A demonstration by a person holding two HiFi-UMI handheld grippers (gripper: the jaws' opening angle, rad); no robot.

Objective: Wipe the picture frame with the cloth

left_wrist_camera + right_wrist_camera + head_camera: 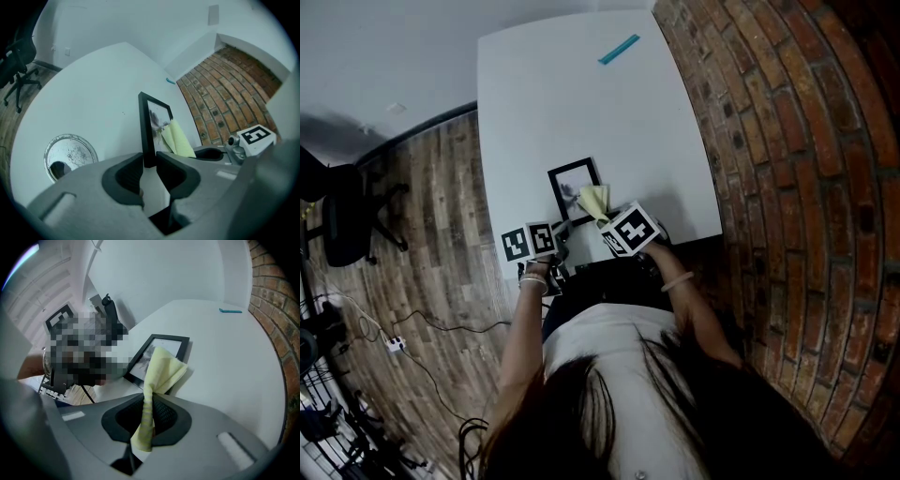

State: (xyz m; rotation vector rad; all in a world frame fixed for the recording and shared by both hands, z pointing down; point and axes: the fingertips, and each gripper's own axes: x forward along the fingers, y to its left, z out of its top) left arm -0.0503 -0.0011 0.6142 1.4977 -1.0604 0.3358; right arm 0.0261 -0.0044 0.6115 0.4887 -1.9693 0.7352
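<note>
A black picture frame (574, 187) with a grey print stands near the front edge of the white table (581, 103). My left gripper (149, 159) is shut on the frame's near left edge (146, 131), and the frame's face is turned to the right. My right gripper (149, 404) is shut on a pale yellow cloth (161, 369). The free end of the cloth lies against the frame's glass (157, 350) at its lower right. In the head view the cloth (595, 201) covers the frame's near right corner, between the two marker cubes.
A small teal object (620, 49) lies far back on the table. A brick wall (787, 141) runs along the table's right side. Wooden floor (431, 216) and an office chair (342, 211) are to the left. A round shiny disc (70, 157) shows low in the left gripper view.
</note>
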